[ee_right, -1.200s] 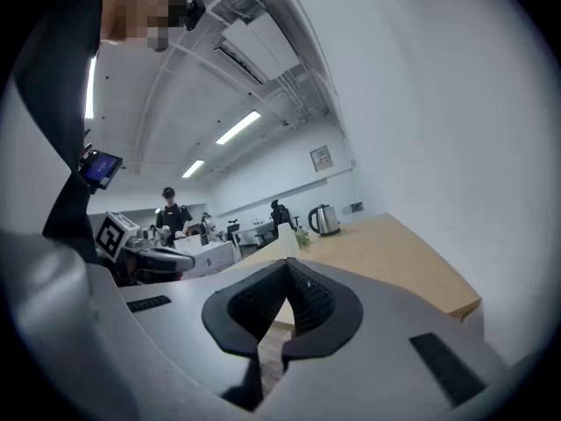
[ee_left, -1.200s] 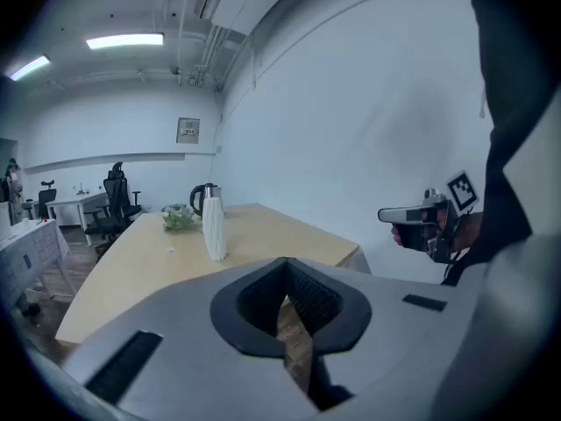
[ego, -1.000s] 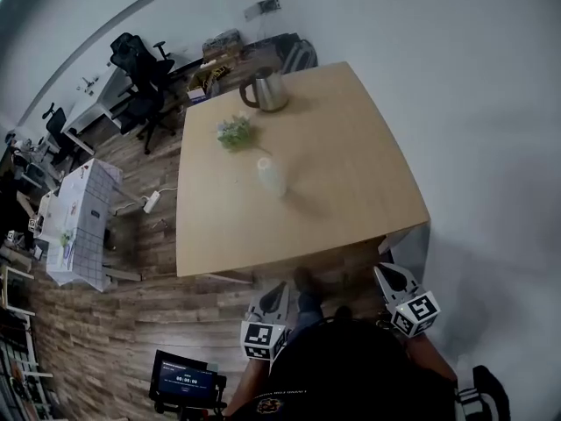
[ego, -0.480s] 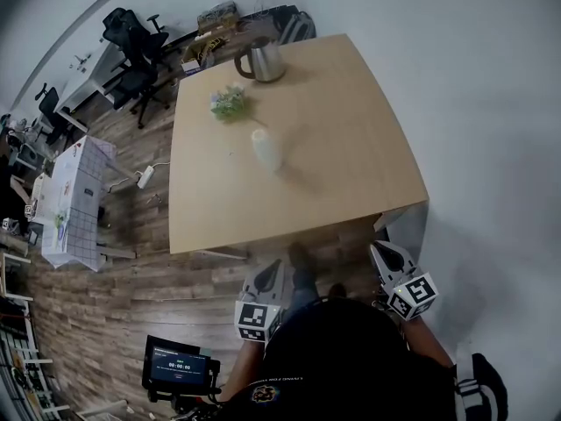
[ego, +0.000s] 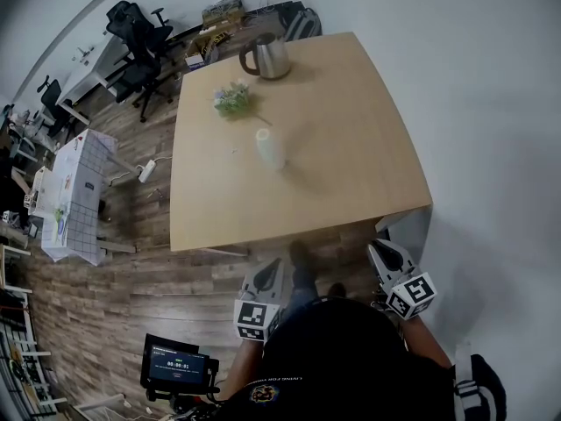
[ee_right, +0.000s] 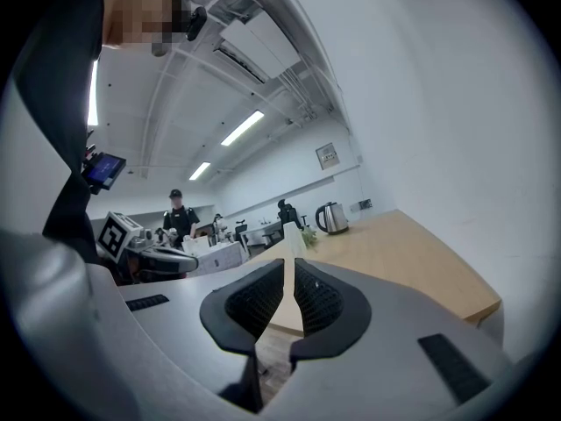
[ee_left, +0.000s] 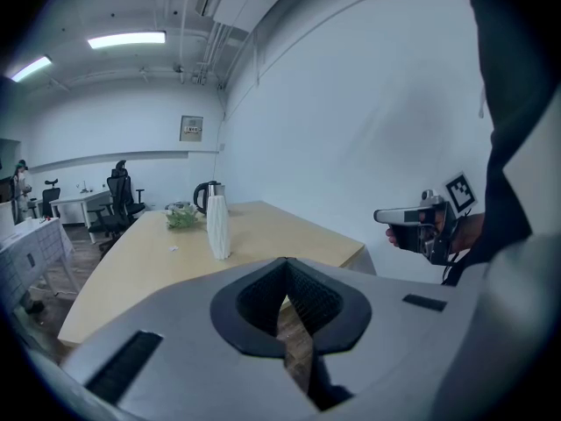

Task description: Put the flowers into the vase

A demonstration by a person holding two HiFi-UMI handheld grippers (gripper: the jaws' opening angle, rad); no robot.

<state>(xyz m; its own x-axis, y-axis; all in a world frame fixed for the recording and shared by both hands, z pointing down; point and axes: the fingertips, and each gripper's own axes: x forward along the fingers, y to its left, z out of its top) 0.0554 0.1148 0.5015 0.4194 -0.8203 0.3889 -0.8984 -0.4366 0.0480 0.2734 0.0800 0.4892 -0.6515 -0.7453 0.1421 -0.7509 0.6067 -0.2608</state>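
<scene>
A small bunch of green flowers point(ego: 231, 99) lies on the far left part of the wooden table point(ego: 351, 147). A white ribbed vase point(ego: 269, 147) stands upright near the table's middle, a short way nearer me than the flowers. Both grippers hang off the table's near edge, in front of my body. The left gripper point(ego: 273, 268) is shut and empty; in its own view, the left gripper point(ee_left: 285, 310) points toward the vase point(ee_left: 217, 226) and flowers point(ee_left: 182, 218). The right gripper point(ego: 379, 251) is also shut with nothing held; from the right gripper point(ee_right: 287, 301), the vase point(ee_right: 292, 233) shows just above the jaws.
A steel kettle point(ego: 266, 57) stands at the table's far edge behind the flowers. Office chairs point(ego: 131, 42) and a white checked box point(ego: 74, 191) are to the left on the wood floor. A screen on a stand point(ego: 175, 367) is by my left leg. A person point(ee_right: 178, 213) stands far back.
The head view has shifted slightly, so the table sits a little differently in the picture. Both grippers stay shut and in place before the near edge.
</scene>
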